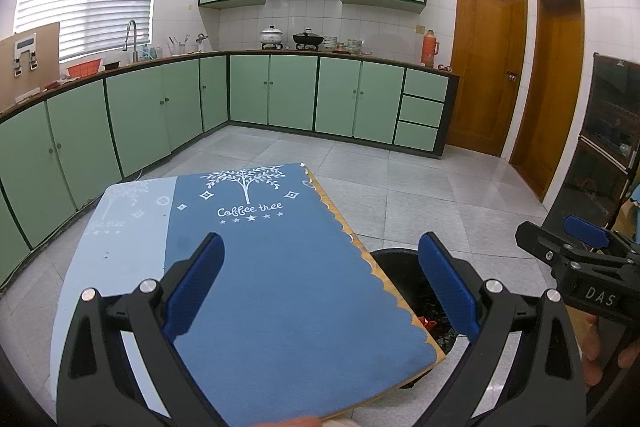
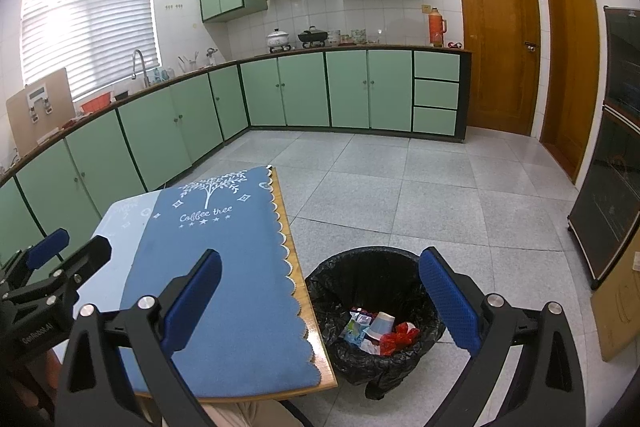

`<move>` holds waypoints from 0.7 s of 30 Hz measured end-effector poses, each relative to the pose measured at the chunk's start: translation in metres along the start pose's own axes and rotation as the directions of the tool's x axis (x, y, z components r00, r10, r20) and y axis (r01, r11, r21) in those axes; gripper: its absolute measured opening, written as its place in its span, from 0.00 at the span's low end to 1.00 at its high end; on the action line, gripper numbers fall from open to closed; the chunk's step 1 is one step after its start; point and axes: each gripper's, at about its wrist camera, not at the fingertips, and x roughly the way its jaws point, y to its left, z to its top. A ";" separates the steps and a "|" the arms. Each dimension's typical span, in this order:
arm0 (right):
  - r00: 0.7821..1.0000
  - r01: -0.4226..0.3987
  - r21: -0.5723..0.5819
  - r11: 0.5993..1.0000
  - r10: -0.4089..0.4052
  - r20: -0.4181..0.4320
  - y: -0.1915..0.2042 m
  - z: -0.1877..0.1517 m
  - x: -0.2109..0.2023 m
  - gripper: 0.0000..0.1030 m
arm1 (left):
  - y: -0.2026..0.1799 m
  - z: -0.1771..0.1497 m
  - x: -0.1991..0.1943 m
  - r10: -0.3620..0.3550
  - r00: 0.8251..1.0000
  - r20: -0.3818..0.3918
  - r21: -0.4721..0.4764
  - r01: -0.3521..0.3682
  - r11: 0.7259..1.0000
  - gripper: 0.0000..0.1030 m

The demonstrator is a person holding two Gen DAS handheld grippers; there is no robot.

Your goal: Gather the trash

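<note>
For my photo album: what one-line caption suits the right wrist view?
Open right gripper above a black-lined trash bin holding a blue paper cup and wrappers, beside a blue-clothed wooden table.

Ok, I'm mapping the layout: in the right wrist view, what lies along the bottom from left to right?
Left gripper → blue tablecloth on the table → black-lined trash bin holding a paper cup and wrappers.
</note>
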 end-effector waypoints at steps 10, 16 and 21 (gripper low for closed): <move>1.000 -0.001 -0.001 1.000 0.001 -0.001 0.000 0.000 0.001 0.94 | 0.003 0.000 0.000 -0.001 1.000 -0.004 -0.001 0.001 1.000 0.92; 1.000 -0.002 -0.003 1.000 0.002 -0.004 0.001 -0.001 0.003 0.94 | 0.005 0.000 0.002 0.000 1.000 -0.008 0.001 0.000 1.000 0.92; 1.000 -0.001 -0.004 1.000 0.001 -0.007 0.002 -0.003 0.005 0.94 | 0.006 -0.001 0.003 0.001 1.000 -0.012 -0.004 -0.001 1.000 0.92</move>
